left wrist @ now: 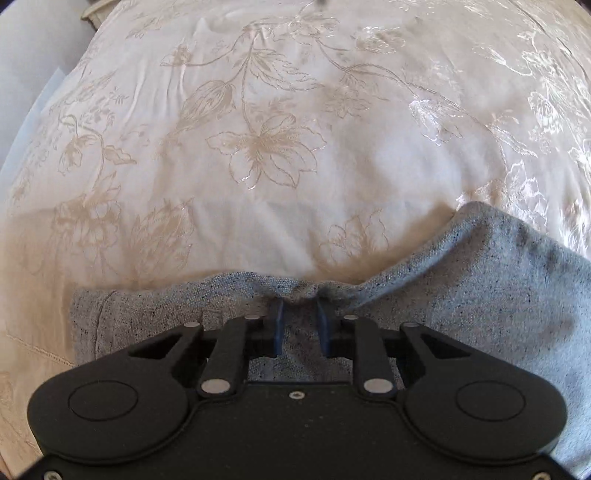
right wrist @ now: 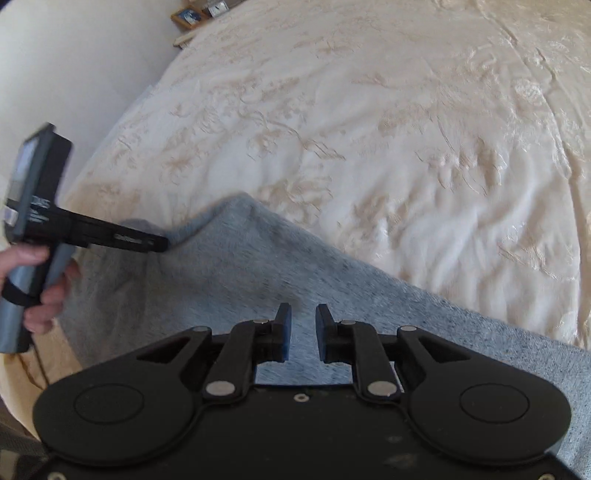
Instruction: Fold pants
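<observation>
Grey speckled pants point(left wrist: 480, 295) lie on a cream floral bedspread point(left wrist: 258, 147). My left gripper point(left wrist: 301, 306) is shut on their near edge, and the cloth puckers between its blue pads. From the right wrist view, the left gripper point(right wrist: 162, 243) is held by a hand point(right wrist: 48, 291) and lifts a fold of the pants point(right wrist: 240, 266) into a peak. My right gripper point(right wrist: 303, 317) is over the grey cloth with its jaws a narrow gap apart. The blur hides whether cloth is pinched between them.
The bedspread point(right wrist: 406, 129) stretches far ahead and to the right. A white wall point(right wrist: 74, 55) runs along the bed's left side. Small framed items point(right wrist: 192, 14) sit on a wooden shelf at the far corner.
</observation>
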A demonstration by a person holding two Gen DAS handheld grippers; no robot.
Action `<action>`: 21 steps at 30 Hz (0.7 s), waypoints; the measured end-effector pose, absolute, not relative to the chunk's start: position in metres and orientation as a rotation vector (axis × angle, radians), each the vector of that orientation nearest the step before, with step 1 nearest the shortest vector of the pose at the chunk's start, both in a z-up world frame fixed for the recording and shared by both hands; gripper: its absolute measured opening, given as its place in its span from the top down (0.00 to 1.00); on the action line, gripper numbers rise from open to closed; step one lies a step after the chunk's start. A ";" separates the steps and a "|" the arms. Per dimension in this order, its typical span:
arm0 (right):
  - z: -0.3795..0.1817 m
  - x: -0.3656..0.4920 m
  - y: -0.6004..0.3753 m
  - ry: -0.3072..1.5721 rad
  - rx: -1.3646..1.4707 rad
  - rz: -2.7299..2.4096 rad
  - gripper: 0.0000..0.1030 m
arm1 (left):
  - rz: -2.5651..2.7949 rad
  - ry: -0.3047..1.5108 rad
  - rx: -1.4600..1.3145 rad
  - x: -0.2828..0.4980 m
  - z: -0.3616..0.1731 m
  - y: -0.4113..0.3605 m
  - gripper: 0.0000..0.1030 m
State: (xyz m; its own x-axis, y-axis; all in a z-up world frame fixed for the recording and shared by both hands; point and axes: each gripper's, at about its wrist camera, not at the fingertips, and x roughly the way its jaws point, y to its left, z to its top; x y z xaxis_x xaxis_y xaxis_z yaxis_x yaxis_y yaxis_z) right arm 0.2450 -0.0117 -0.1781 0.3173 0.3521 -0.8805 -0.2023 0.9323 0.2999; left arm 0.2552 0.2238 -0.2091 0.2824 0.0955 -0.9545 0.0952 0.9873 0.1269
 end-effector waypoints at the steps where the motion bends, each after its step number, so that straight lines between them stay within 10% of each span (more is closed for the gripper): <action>1: -0.186 0.249 -0.012 1.192 0.114 0.326 0.83 | 0.005 1.273 0.178 0.252 -0.206 0.220 0.69; 21: -0.156 0.197 0.009 1.137 0.269 0.230 0.83 | 0.092 1.250 -0.091 0.255 -0.188 0.280 0.60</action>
